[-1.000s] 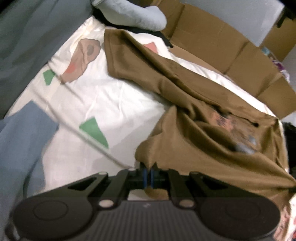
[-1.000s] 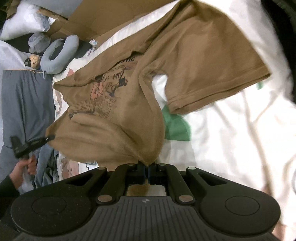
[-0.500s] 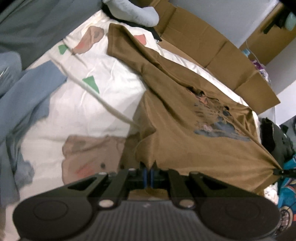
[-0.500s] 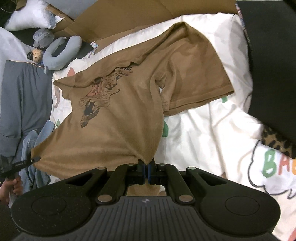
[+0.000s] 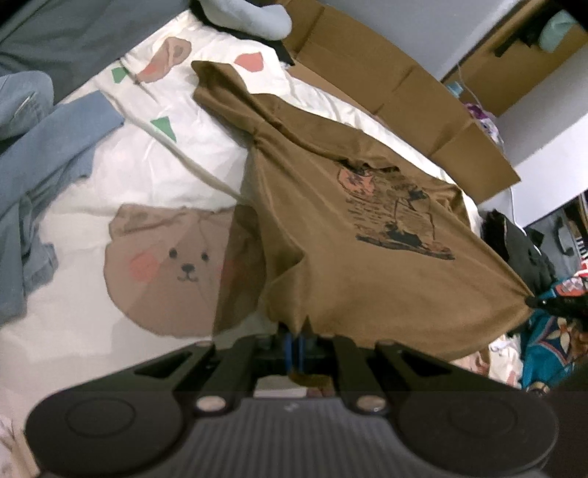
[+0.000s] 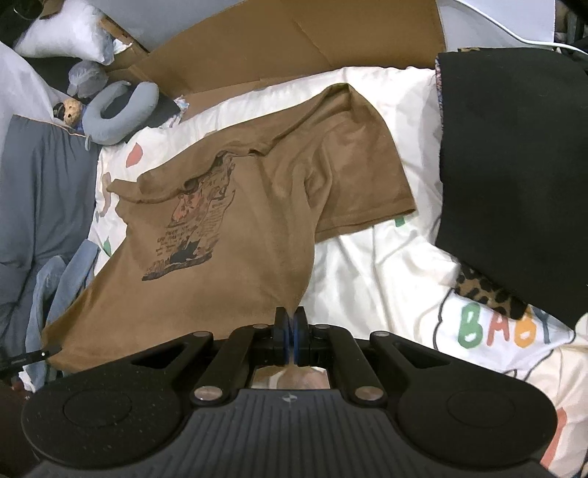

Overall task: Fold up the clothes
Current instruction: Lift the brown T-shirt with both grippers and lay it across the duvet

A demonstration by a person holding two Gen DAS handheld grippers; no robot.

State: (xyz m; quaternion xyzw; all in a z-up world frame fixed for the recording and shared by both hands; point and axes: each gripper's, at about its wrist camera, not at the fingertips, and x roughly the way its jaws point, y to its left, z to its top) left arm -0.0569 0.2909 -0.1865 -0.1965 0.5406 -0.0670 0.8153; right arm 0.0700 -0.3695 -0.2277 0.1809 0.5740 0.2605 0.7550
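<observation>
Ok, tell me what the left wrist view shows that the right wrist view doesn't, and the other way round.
Only the left wrist view shows the bear face printed on the sheet.

Only the right wrist view shows the black garment, the leopard-print cloth under it, the coloured letters on the sheet and the white pillow.

Both show the brown T-shirt with its print facing up, pinched at its hem by the shut left tongs and right tongs, plus the white sheet and flattened cardboard.
</observation>
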